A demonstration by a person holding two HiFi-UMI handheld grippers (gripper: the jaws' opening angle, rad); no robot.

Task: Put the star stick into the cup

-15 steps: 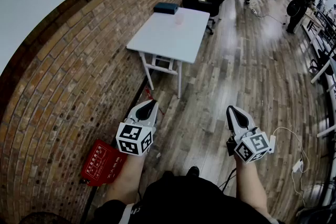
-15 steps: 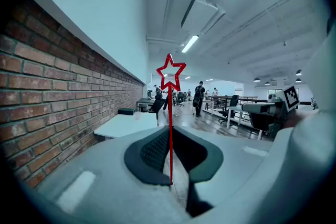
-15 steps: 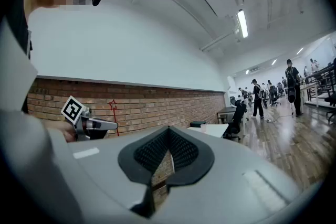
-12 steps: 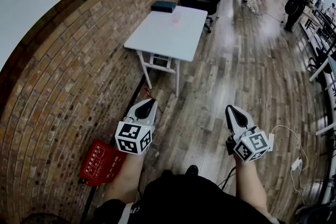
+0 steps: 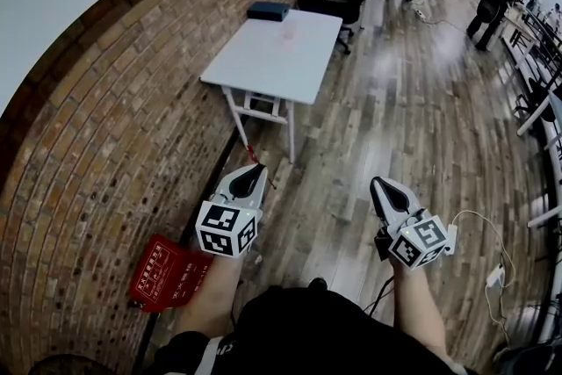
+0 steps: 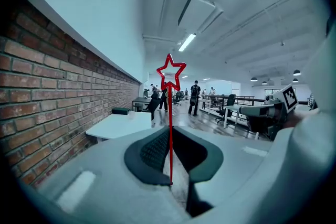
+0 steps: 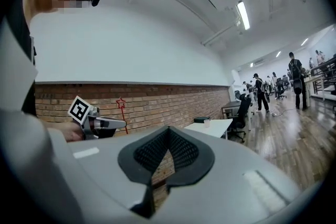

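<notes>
My left tongs [image 5: 250,180], low and left of centre in the head view beside the brick wall [image 5: 105,145], are clamped on the red star stick [image 6: 170,128]. It stands upright between the pads, star on top. The cup [image 5: 288,32] sits on the white table [image 5: 255,70] at upper centre, well apart. My right tongs [image 5: 385,191], at lower right, are closed on nothing.

I saw the thin red star stick [image 6: 170,128] upright, star on top, pinched in my left gripper [image 5: 249,179]; the small pale cup [image 5: 288,32] stood well away on the white table [image 5: 263,66].
</notes>
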